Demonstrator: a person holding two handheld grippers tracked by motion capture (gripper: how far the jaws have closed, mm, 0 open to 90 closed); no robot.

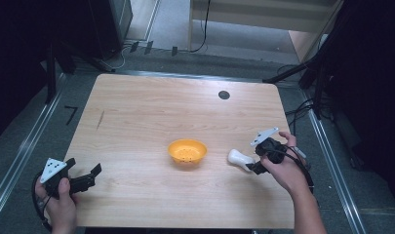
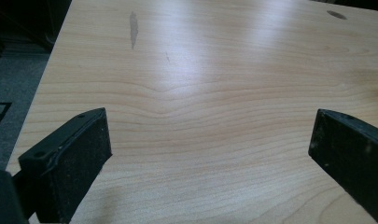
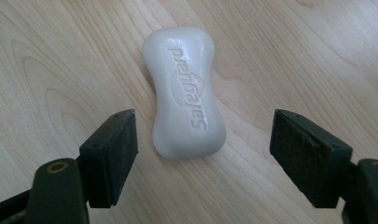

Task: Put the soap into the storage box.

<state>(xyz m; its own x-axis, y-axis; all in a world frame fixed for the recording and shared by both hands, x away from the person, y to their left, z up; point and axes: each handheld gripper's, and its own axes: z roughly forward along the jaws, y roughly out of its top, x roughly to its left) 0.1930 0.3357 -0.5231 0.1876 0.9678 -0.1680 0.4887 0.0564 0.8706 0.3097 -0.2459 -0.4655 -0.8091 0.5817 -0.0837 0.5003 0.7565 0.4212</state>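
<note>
The white waisted bar of soap point(image 3: 186, 91) lies flat on the pale wooden table point(image 1: 136, 117), at three o'clock from the orange perforated plastic bowl point(image 1: 187, 151). The right gripper point(image 3: 203, 156) straddles its near end, jaws apart, pads not touching: reaching to grasp. Next, advance and close. The left gripper point(image 2: 210, 149) idles at eight o'clock, wide open, empty.

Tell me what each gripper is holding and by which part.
Nothing is held. The right gripper stands open around the near end of the soap, pads clear of it. The left gripper is open over bare table.
</note>
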